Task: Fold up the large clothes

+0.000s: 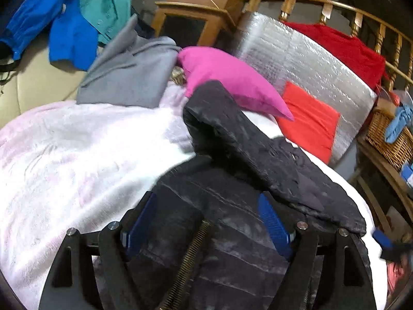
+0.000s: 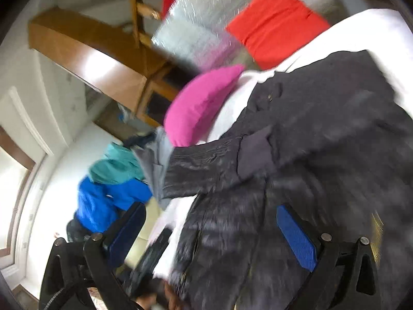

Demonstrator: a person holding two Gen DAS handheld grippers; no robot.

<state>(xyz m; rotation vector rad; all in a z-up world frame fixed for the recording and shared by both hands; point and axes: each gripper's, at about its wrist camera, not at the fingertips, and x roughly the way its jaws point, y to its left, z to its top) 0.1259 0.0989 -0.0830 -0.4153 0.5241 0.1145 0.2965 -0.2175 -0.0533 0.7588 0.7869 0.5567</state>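
Note:
A black padded jacket (image 1: 232,206) lies on a white blanket (image 1: 64,168) on the bed, one sleeve (image 1: 245,134) folded across its body. It also shows in the right wrist view (image 2: 322,155), blurred by motion. My left gripper (image 1: 206,222) is open, its blue pads on either side of the jacket's front by the brass zipper (image 1: 191,261). My right gripper (image 2: 209,232) is open above the jacket's edge; its right pad (image 2: 296,235) is over the fabric, its left pad (image 2: 124,235) off the side.
A pink pillow (image 1: 227,80), a grey garment (image 1: 134,69) and blue and teal clothes (image 1: 72,20) lie at the far side. A silver foil mat (image 1: 296,56) with a red cushion (image 1: 307,121) leans on the wooden headboard (image 1: 361,20). A wicker basket (image 1: 389,134) stands right.

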